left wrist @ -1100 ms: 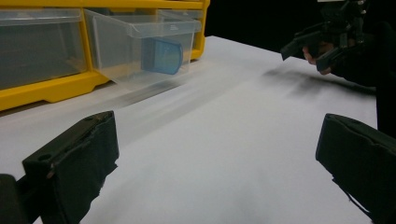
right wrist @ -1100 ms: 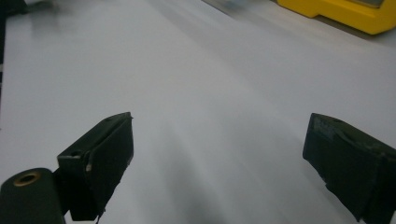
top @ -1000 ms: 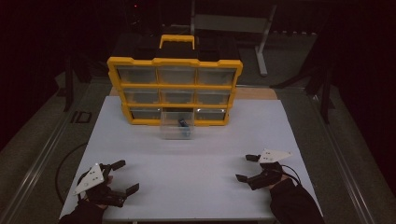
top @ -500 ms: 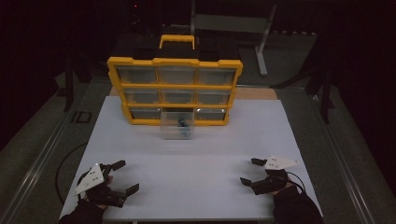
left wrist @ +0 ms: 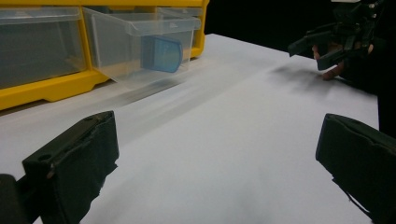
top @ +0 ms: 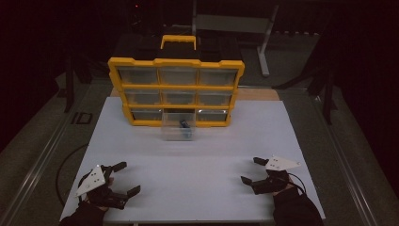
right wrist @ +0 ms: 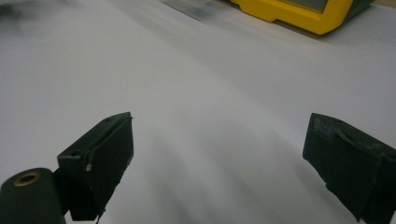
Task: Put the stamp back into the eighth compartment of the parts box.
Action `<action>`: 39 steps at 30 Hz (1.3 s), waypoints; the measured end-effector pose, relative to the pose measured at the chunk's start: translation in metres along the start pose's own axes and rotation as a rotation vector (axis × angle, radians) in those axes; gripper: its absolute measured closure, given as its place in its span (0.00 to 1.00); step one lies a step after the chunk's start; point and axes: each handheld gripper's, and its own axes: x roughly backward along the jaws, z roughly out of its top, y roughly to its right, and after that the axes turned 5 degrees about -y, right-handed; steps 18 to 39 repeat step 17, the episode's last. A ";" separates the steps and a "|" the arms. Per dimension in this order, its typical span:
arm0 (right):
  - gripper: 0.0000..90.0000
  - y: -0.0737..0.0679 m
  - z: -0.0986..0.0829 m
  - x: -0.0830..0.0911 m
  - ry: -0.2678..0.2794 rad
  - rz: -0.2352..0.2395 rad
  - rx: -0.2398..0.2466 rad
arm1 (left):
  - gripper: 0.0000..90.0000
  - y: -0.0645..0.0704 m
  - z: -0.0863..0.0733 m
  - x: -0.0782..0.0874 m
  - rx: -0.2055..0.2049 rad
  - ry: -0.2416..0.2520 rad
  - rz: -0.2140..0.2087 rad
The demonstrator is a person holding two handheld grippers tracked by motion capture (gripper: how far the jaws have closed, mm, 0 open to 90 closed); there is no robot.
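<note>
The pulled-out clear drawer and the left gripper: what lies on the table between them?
Nothing lies there. In the high view, bare white table runs from the left gripper to the clear drawer, which holds a small blue thing.

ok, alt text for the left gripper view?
A clear drawer stands pulled out of a yellow organizer and holds a blue item. The open left tongs hover low over the white table, with the right tongs far across.
</note>
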 end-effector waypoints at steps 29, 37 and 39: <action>0.10 -0.002 0.003 0.003 0.019 0.003 -0.005 | 0.00 0.000 0.000 0.000 0.002 -0.001 0.000; 0.10 -0.002 0.003 0.003 0.019 0.003 -0.005 | 0.00 0.000 0.000 0.000 0.002 -0.001 0.000; 0.10 -0.002 0.003 0.003 0.019 0.003 -0.005 | 0.00 0.000 0.000 0.000 0.002 -0.001 0.000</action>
